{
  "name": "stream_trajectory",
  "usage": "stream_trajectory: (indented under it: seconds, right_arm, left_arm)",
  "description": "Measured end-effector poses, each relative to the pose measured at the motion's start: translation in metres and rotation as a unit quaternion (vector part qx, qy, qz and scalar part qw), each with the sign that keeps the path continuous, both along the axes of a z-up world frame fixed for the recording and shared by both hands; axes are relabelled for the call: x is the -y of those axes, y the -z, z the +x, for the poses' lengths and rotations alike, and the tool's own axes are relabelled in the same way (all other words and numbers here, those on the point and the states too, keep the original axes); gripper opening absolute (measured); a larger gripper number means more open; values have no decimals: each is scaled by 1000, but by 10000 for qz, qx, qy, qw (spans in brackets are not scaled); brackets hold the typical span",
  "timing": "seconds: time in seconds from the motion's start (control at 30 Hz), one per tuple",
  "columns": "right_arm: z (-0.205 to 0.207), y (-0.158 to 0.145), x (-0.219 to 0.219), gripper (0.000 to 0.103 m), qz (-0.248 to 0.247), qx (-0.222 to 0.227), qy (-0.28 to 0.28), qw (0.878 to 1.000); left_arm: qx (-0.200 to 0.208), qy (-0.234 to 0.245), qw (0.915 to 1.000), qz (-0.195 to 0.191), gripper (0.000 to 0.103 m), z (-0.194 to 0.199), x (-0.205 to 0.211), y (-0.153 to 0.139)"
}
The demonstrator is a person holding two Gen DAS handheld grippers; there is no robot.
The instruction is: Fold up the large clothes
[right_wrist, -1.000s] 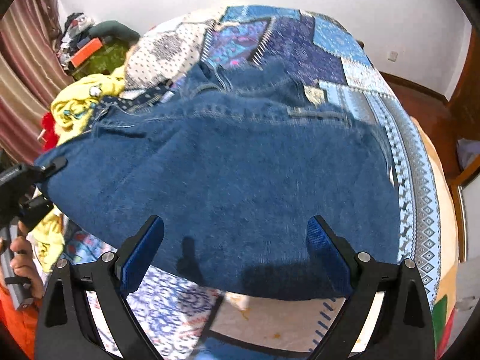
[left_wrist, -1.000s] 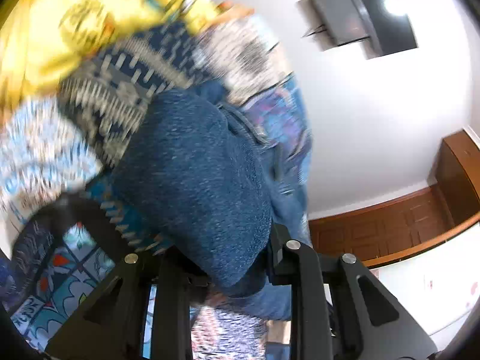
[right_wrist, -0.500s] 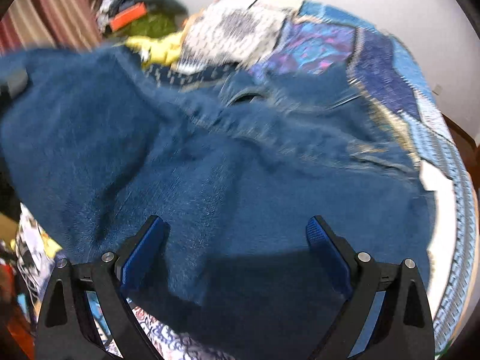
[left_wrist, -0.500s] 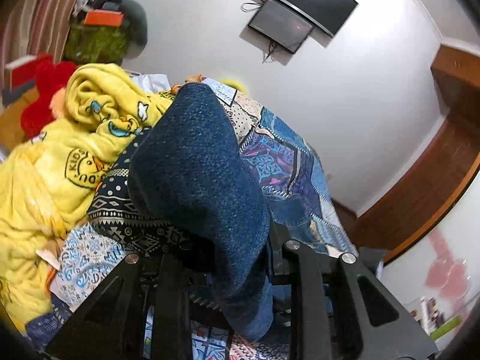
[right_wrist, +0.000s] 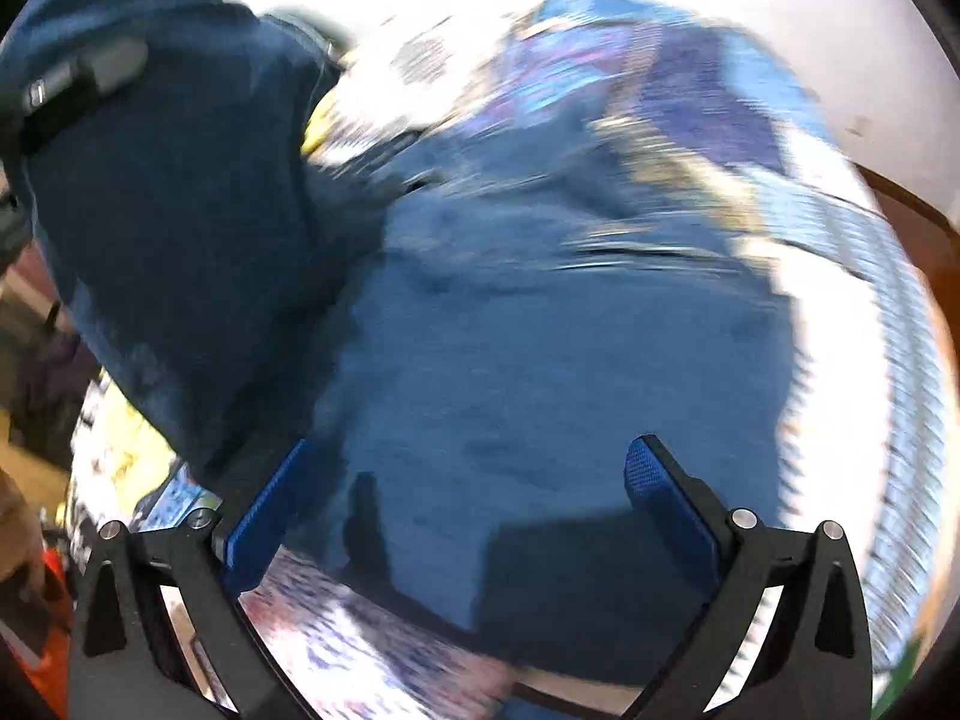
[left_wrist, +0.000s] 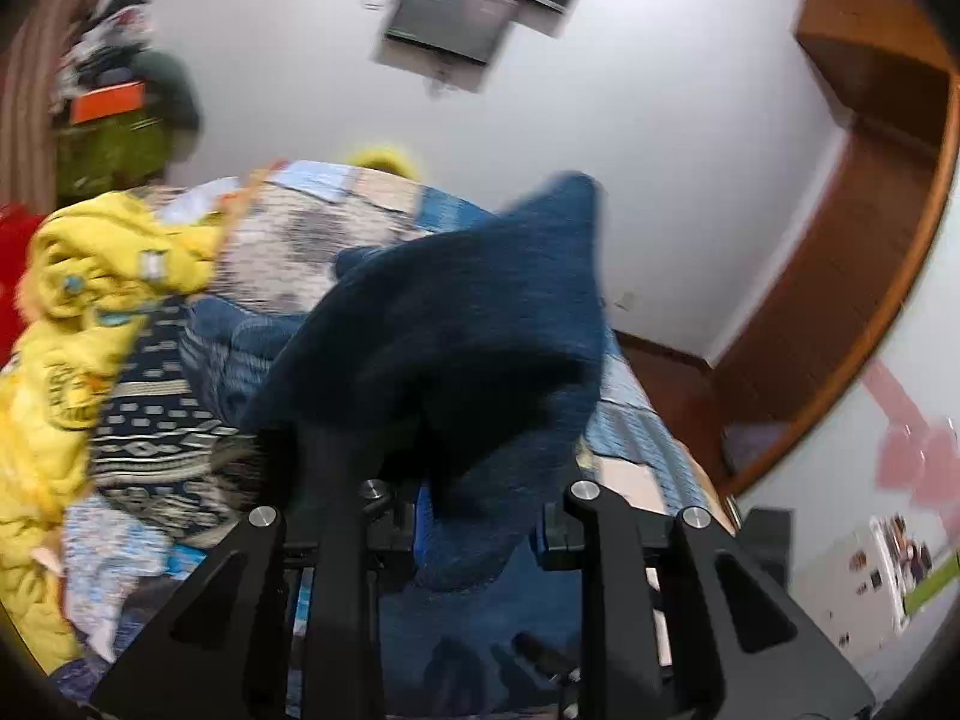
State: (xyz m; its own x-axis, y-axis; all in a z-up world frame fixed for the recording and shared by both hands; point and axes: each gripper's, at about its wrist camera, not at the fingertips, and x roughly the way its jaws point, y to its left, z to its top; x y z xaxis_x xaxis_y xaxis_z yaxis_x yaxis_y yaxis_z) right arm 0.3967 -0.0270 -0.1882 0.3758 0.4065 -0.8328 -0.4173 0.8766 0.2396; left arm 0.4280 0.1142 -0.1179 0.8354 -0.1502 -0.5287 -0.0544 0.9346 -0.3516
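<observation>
- Clearly the dark blue denim garment (right_wrist: pixel 540 372), probably jeans, is thick, heavy cloth: it drapes softly but keeps some body, so a lifted part hangs in a bulky fold rather than fluttering.
- Most of it lies spread on the bed's blue patchwork quilt (right_wrist: pixel 888 312); one end is raised off the bed at the upper left of the right wrist view.
- That raised end is pinched in the left claw (left_wrist: pixel 474 498), whose jaws stand narrow and press on a bunched wad of the denim, with the cloth flopping over the fingers.
- The right claw (right_wrist: pixel 468 492) hovers over the flat near part of the garment; its jaws are opening to their widest, and the blue pads (right_wrist: pixel 666 492) press on nothing.
- I judge a hem, waistband or seam the best hold: doubled cloth there gives the pads something firm, while a single layer could slide.
- Denim is not fragile and hardly slippery; the risk is weight dragging a shallow pinch loose.
- A crumpled yellow blanket (left_wrist: pixel 72 312) lies beside it.
</observation>
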Motion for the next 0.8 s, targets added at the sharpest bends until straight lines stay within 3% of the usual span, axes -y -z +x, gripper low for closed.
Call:
stream_trajectory:
  seconds: [0.13, 0.23, 0.33, 0.47, 0.53, 0.63, 0.8]
  right_arm:
    - [-10, -18, 72, 103, 0, 320, 1015, 9943]
    - [-22, -20, 119, 103, 58, 304, 1617, 9864]
    - [-34, -15, 155, 103, 155, 146, 2014, 9793]
    - [-53, -9, 187, 103, 187, 55, 2352, 9717]
    - [-57, -6, 197, 103, 184, -4, 2412, 9703]
    - [-62, -8, 201, 103, 160, -21, 2406, 9705]
    - [-68, -22, 195, 103, 229, 138, 2246, 9741]
  left_arm:
    - [-130, 587, 9975, 367, 23, 12, 64, 11]
    - [-413, 1102, 9895, 844, 23, 20, 111, 38]
    - [-828, 1512, 9781, 1168, 23, 20, 143, 74]
    - [-1507, 2097, 9542, 1509, 23, 13, 161, 118]
    - [-1509, 2219, 9492, 1644, 25, 8, 164, 121]
    - [-1620, 2360, 9430, 1696, 32, 5, 162, 116]
    - [-1688, 2741, 9357, 1445, 59, -10, 159, 97]
